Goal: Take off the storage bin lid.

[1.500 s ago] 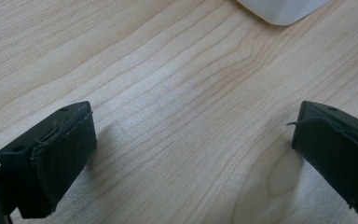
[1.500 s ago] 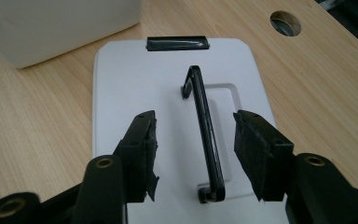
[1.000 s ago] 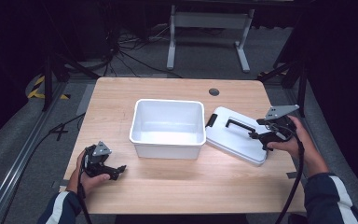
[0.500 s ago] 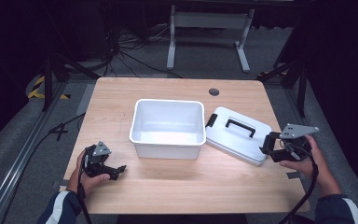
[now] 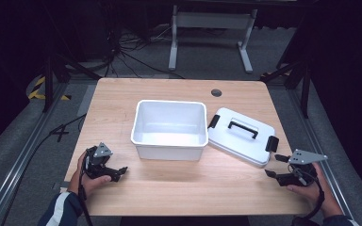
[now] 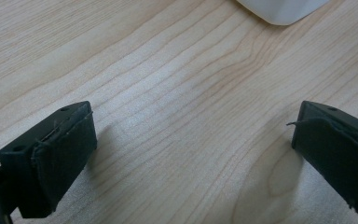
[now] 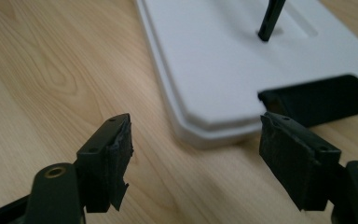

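Right gripper (image 5: 274,165) low over the table (image 5: 179,188), jaws spread with nothing between, just been opening. Lid (image 5: 241,135) just ahead of its tips, apart from them, flat on the wood. White smooth plastic, rectangular with clipped corners, stepped rim, black bar handle (image 5: 242,128) on top, black latch (image 5: 271,143) at the near end. Bin (image 5: 168,129) beyond the lid, far side from this gripper: white plastic, rectangular, rounded corners, open top, bare inside.

Right gripper view: lid (image 7: 242,60) corner close between and past the jaws, double-stepped edge plain here, handle post set in a slot, latch (image 7: 317,100) matte black just above the right pad. Pads (image 7: 119,158) rubbery, frayed at the edges.

Left gripper (image 5: 121,171) resting at the near left table edge, held in a hand (image 5: 87,176), well apart from the bin, jaws spread wide, empty. Left gripper view: pale wood grain in wavy bands between the pads (image 6: 65,149), rounded white bin (image 6: 279,9) corner far ahead at top. Grey three-cornered plates on both grippers in the high view; dark sleeve at the left wrist.
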The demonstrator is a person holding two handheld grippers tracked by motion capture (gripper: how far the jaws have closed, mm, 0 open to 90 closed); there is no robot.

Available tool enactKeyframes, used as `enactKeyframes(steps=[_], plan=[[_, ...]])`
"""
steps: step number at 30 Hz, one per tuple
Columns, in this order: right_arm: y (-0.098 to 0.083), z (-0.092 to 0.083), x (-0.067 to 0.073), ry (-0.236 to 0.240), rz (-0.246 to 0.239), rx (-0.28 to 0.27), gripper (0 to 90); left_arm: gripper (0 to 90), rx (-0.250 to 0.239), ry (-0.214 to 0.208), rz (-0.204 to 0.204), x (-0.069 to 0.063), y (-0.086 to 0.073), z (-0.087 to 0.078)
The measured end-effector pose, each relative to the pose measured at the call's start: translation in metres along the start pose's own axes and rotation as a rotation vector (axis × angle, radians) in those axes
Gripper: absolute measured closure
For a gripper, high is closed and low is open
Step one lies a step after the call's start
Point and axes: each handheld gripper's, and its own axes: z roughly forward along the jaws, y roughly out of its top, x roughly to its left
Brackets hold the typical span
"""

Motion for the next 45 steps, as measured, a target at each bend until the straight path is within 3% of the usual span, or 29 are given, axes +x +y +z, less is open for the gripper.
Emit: enactKeyframes(steps=[3, 7, 13, 41, 45], plan=[[-0.007, 0.004, 0.001, 0.017, 0.027, -0.001, 26.3, 0.3, 0.0, 0.0, 0.001, 0.0, 0.0, 0.0], [-0.018, 0.011, 0.003, 0.006, 0.07, -0.002, 24.4, 0.3, 0.0, 0.0, 0.0, 0.0, 0.0, 0.0], [-0.024, 0.017, 0.002, 0.011, 0.102, 0.014, 20.1, 0.3, -0.001, 0.001, 0.0, 0.0, 0.0, 0.0], [-0.024, 0.017, 0.003, 0.004, 0.111, 0.015, 19.5, 0.2, 0.0, 0.002, -0.002, 0.0, 0.0, 0.0], [-0.024, 0.017, 0.003, 0.002, 0.113, 0.015, 19.1, 0.2, -0.002, 0.013, 0.015, 0.002, 0.0, 0.0]])
